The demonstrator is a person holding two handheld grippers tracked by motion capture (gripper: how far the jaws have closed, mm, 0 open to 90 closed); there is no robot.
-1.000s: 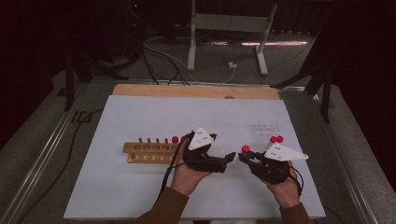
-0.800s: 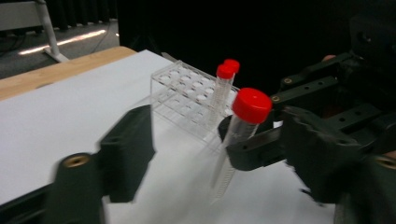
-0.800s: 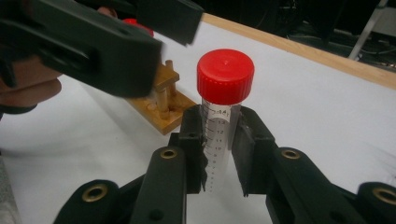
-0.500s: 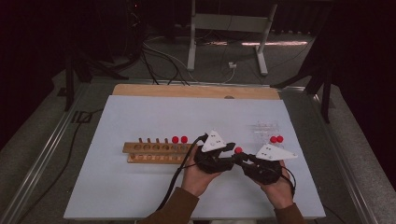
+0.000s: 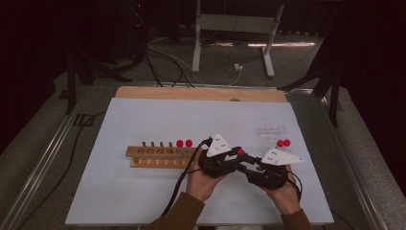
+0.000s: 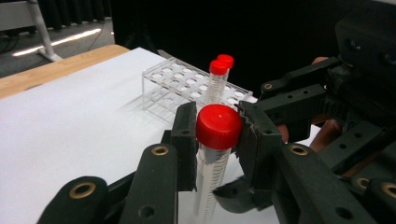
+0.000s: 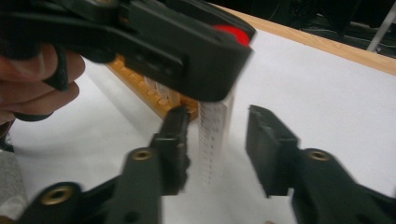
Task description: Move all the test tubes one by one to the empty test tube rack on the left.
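Left gripper [image 6: 212, 135] pinching red-capped tube [image 6: 217, 127] at its cap, right gripper [image 7: 217, 140] just opening, jaws seemingly clear of the tube's body.

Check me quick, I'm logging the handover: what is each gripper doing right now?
Left gripper: shut on the red-capped tube.
Right gripper: jaws just opening, pads off the tube standing between them.
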